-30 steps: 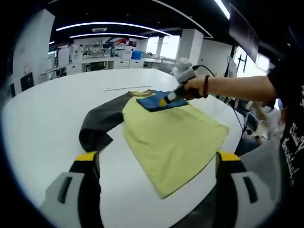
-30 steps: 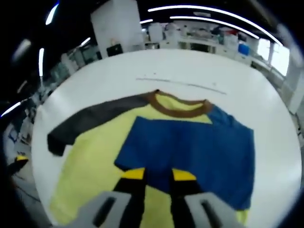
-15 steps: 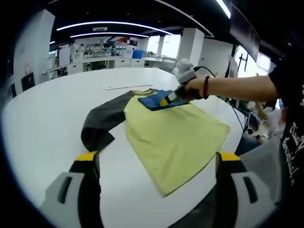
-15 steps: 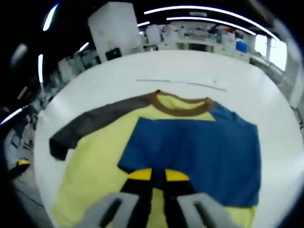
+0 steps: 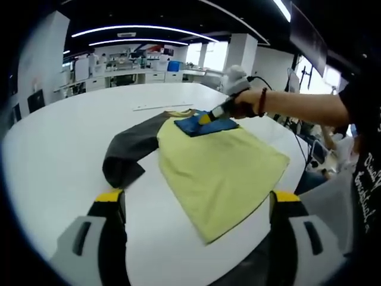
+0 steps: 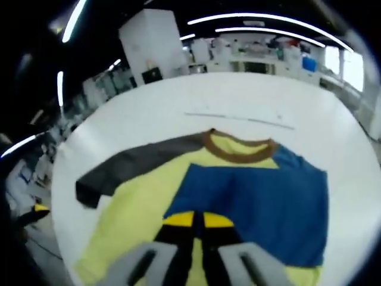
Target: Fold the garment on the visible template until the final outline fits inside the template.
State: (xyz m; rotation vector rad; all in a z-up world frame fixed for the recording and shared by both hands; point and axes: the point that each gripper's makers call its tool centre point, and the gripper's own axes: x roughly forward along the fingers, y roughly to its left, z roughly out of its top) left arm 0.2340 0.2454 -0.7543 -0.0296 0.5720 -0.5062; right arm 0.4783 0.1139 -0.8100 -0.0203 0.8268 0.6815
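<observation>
Garment (image 5: 220, 173) flat on white table (image 5: 53, 149), fold in progress.
Left gripper (image 5: 193, 223) hangs over the near table edge, jaws wide apart, holding nothing. Grey sleeve (image 5: 128, 154) lies spread out left. Right gripper (image 6: 198, 221), jaws together, pinches blue sleeve (image 6: 262, 208) folded over the yellow body.

Yellow garment (image 6: 143, 202) with blue sleeve (image 6: 262, 208), grey sleeve (image 6: 131, 170), brown collar (image 6: 238, 149)

Left gripper (image 5: 196, 205) jaws spread wide; right gripper (image 6: 197, 220) jaws pinched together.
</observation>
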